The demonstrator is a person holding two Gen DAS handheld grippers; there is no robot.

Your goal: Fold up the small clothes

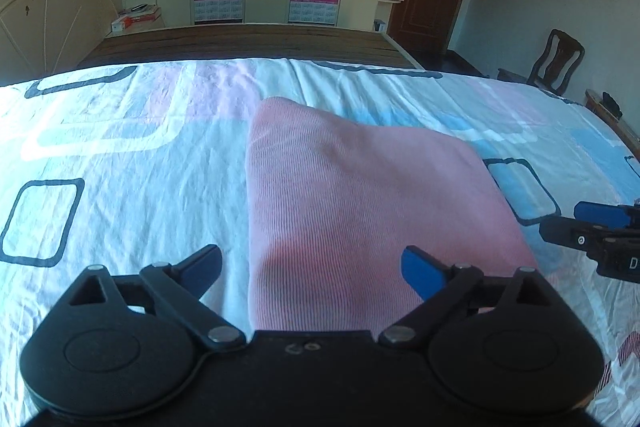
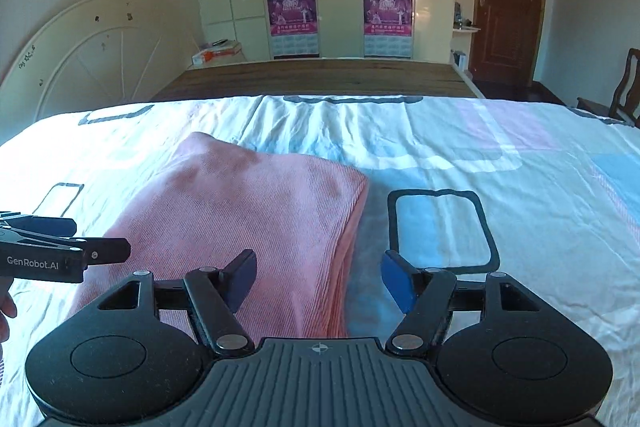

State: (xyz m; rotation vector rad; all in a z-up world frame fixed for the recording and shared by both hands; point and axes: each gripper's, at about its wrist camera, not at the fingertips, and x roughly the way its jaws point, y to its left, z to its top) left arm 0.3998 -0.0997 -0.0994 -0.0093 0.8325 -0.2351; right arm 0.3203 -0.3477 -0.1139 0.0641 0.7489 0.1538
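On patterned bedsheet (image 1: 120,167), folded pink ribbed garment (image 1: 360,195), flat.

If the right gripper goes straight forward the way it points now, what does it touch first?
Probably the right edge of the folded pink ribbed cloth, or the patterned bedsheet beside it; the open right gripper straddles that edge.

Left black two-finger gripper with blue pads (image 1: 312,269): jaws spread wide, nothing clamped. Right black two-finger gripper with blue pads (image 2: 319,277): jaws apart, nothing clamped.
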